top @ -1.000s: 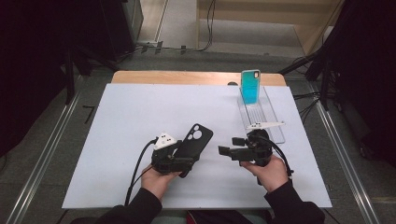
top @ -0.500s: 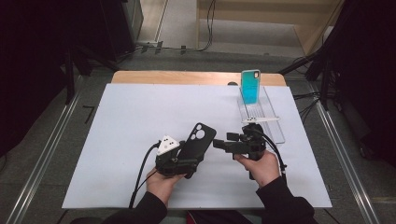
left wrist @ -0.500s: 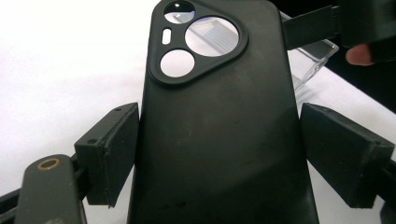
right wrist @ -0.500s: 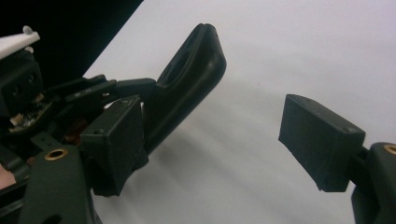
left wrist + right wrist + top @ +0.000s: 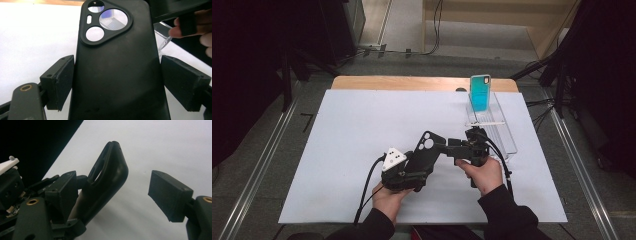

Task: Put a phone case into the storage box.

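Observation:
A black phone case (image 5: pixel 424 152) with a round-holed camera cutout is held tilted up off the white sheet, my left gripper (image 5: pixel 418 171) shut on its lower half. Both pads (image 5: pixel 58 80) press its long edges, so my left gripper (image 5: pixel 116 80) grips it across its width. My right gripper (image 5: pixel 448 147) reaches in from the right at the case's top end. Its jaws have just been closing, and the case's upper corner (image 5: pixel 110 177) stands between them near the left pad (image 5: pixel 63 192). The other pad is well clear, so my right gripper (image 5: pixel 112 185) is open.
A teal phone case (image 5: pixel 480 93) stands upright at the far end of a clear plastic stand (image 5: pixel 499 132) on the right. A white sheet (image 5: pixel 342 130) covers the table, whose wooden edge (image 5: pixel 412 82) shows at the back. Cables trail from both grippers toward the front edge.
My right gripper has moved left until its jaws straddle the top of the black case. The left gripper has kept the case almost still.

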Demonstrator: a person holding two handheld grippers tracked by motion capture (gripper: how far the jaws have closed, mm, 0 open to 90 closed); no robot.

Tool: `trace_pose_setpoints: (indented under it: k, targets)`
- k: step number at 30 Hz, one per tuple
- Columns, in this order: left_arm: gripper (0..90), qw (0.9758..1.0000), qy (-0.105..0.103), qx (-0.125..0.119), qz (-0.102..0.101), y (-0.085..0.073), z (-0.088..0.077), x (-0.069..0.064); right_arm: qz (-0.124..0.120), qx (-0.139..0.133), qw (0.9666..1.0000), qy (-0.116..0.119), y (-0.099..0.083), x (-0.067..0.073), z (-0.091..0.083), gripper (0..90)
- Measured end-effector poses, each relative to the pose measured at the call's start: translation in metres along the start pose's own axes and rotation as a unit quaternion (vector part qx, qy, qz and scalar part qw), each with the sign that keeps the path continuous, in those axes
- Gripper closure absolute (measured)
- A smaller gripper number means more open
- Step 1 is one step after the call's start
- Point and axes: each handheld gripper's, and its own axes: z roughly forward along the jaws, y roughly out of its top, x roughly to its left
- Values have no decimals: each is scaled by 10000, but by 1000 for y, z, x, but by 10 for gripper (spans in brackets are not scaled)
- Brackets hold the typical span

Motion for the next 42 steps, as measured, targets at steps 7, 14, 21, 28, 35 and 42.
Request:
trace_pose_setpoints:
  k: [7, 14, 21, 28, 35, 42]
  targets:
    - [150, 9999, 46, -93, 34, 0, 0, -2, 83, -13, 10000, 33, 5, -1, 7, 276]
    - [150, 9999, 8, -121, -51, 1, -1, -3, 694, 83, 9971, 286, 10, -6, 9, 522]
    - [150, 9999, -49, -92, -78, 0, 0, -4, 933, 65, 9942, 534, 13, -9, 7, 701]
    - [145, 9999, -124, -79, -82, 0, 1, -5, 991, 26, 9921, 773, 14, -9, 4, 754]
    - [141, 9999, -138, -93, -7, 1, 1, -7, 964, 56, 9908, 945, 17, -4, 0, 777]
    - [132, 9995, -278, 137, -97, 11, -3, -8, 890, 38, 9905, 1049, 19, 2, -4, 779]
